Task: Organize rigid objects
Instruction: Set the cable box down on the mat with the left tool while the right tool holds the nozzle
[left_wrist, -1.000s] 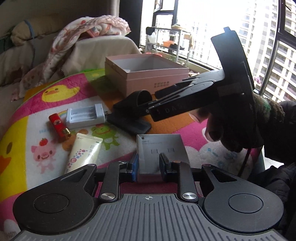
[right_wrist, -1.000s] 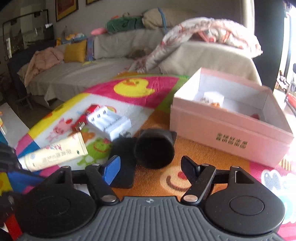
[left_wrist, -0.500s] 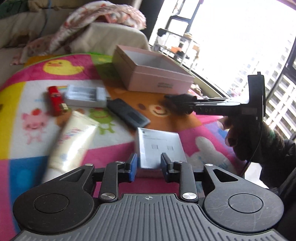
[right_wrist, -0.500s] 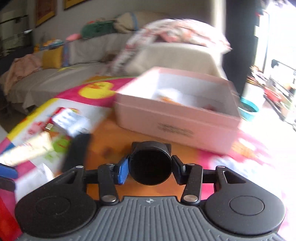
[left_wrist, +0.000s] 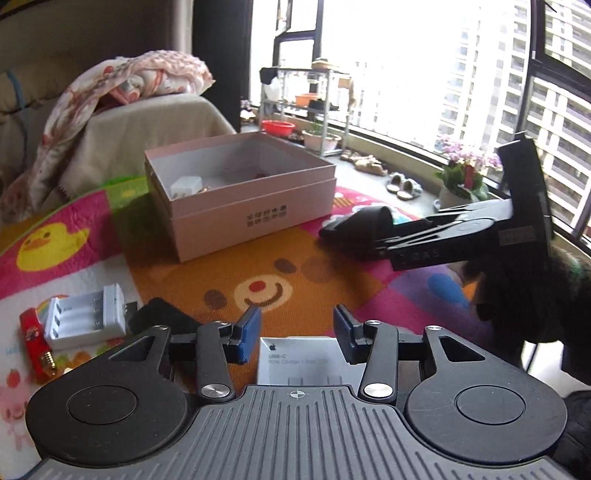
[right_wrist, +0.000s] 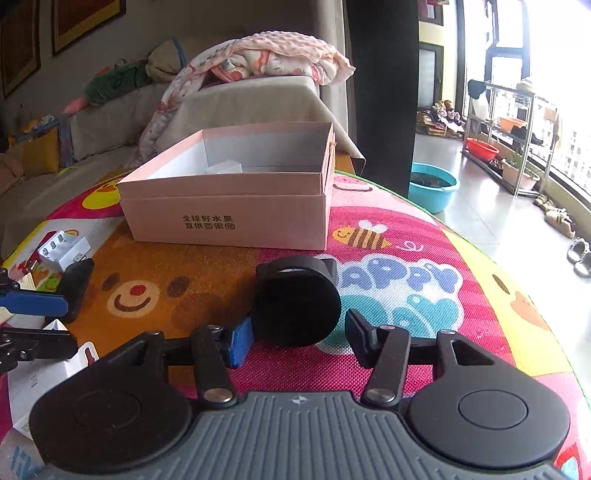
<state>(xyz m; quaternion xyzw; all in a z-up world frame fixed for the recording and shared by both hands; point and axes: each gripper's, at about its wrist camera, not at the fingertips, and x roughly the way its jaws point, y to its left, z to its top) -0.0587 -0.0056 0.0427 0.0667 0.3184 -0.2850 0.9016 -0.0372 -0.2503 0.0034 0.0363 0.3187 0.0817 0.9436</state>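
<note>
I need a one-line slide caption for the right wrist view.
Right claw open around a black cylinder on the colourful mat, before the pink box.

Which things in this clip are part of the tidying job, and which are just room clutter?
Job: pink box; black cylinder; white charger box; battery charger; red lighter; flat black item.

Lying about: blanket; sofa; blue basin; shelf rack; slippers; potted flowers.
</note>
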